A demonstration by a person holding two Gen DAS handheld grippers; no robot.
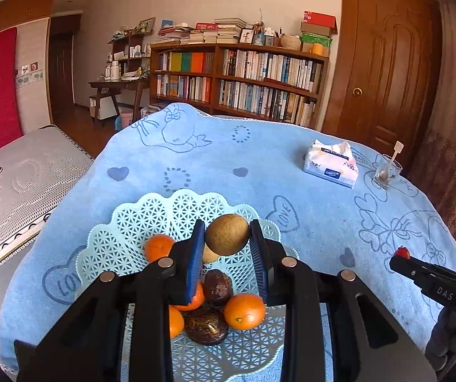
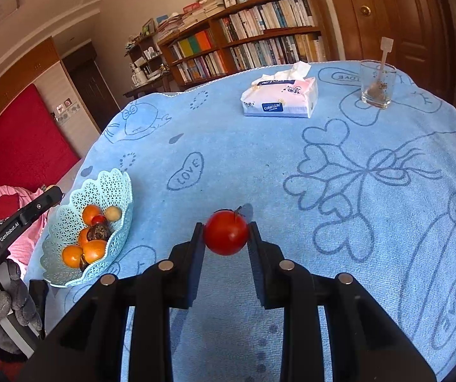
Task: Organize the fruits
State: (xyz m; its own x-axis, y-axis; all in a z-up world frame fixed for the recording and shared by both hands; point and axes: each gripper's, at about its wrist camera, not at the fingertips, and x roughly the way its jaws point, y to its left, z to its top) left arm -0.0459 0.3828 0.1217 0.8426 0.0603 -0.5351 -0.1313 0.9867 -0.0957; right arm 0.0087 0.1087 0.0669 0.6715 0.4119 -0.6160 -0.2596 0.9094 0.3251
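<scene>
Left wrist view showed my left gripper (image 1: 227, 242) squeezing a round brown fruit (image 1: 227, 234) right above the blue basket (image 1: 132, 222), with oranges (image 1: 244, 311) lying under it at 6 o'clock. I think it only needed to go down. My right gripper (image 2: 226, 238) pinched a red fruit (image 2: 226, 236) over the cloth (image 2: 355, 222). From there, the basket sat far off at 9 o'clock.

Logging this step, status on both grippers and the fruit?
Left gripper shut on brown fruit, above basket. Right gripper shut on red fruit over blue cloth, right of basket. Nothing in the way.
</scene>
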